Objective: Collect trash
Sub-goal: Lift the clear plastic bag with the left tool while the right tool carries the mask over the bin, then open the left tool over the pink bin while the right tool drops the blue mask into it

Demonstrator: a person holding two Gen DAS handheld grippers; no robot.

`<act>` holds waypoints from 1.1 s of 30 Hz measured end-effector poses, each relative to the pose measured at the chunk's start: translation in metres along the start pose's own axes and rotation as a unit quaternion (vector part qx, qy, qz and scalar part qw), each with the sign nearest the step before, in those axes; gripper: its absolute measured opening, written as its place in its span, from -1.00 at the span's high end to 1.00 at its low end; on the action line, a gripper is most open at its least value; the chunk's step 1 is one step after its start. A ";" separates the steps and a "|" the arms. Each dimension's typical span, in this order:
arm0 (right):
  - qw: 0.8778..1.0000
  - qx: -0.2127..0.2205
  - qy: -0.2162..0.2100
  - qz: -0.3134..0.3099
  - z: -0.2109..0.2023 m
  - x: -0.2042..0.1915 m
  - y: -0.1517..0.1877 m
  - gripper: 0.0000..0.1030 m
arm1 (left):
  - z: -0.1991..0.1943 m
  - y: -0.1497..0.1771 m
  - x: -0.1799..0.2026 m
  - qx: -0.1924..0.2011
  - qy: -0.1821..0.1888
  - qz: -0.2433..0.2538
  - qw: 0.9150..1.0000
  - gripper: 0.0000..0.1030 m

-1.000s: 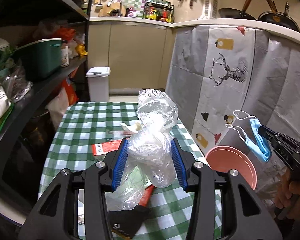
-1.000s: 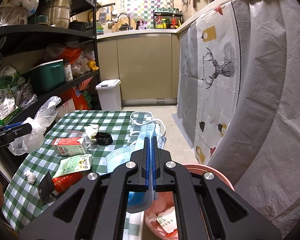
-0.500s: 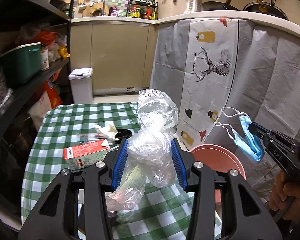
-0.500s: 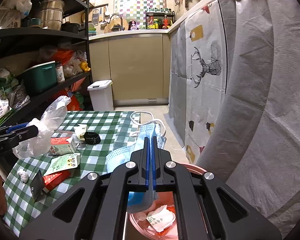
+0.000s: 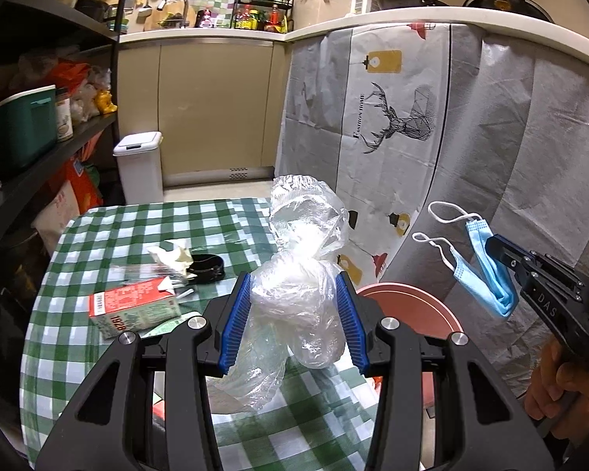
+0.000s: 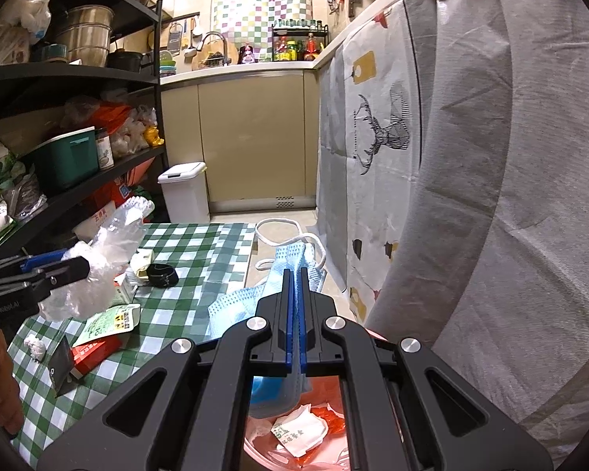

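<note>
My left gripper (image 5: 293,314) is shut on a crumpled clear plastic bag (image 5: 302,274) and holds it above the green checked table (image 5: 110,231); the bag also shows in the right wrist view (image 6: 98,267). My right gripper (image 6: 293,302) is shut on a blue face mask (image 6: 294,263) and holds it over the pink bin (image 6: 330,443), which holds paper and red wrappers. In the left wrist view the mask (image 5: 487,271) hangs from the right gripper (image 5: 498,245) above and right of the pink bin (image 5: 408,310).
On the table lie a red and green carton (image 5: 133,308), a crumpled tissue (image 5: 172,257), a black ring (image 5: 208,269), a green packet (image 6: 110,320), a red wrapper (image 6: 94,351) and a small white wad (image 6: 35,347). Shelves stand left, a draped counter right, a white bin (image 5: 139,165) behind.
Both grippers have swung right toward the pink bin, each still holding its item. The bin's inside now shows under the mask.
</note>
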State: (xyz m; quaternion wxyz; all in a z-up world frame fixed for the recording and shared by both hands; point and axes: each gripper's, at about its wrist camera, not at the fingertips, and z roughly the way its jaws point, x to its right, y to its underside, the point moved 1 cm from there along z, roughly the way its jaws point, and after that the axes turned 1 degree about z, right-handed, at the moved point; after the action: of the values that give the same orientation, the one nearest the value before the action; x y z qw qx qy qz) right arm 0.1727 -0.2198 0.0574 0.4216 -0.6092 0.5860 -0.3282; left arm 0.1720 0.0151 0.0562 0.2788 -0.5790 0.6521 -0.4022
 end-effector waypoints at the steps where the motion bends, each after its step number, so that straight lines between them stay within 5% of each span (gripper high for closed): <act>1: 1.000 0.001 0.002 0.001 0.000 0.002 0.000 0.95 | 0.001 0.000 0.002 -0.001 0.002 0.001 1.000 0.16; 33: 0.998 -0.016 0.047 0.027 0.005 0.049 0.003 0.95 | 0.049 0.010 0.080 -0.032 0.053 0.038 0.997 0.16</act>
State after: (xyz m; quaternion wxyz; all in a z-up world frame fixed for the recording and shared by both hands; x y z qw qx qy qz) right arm 0.1810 -0.2673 0.0478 0.3926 -0.5836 0.6266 -0.3356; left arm 0.1932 -0.0728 0.0307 0.2404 -0.5396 0.7002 -0.4008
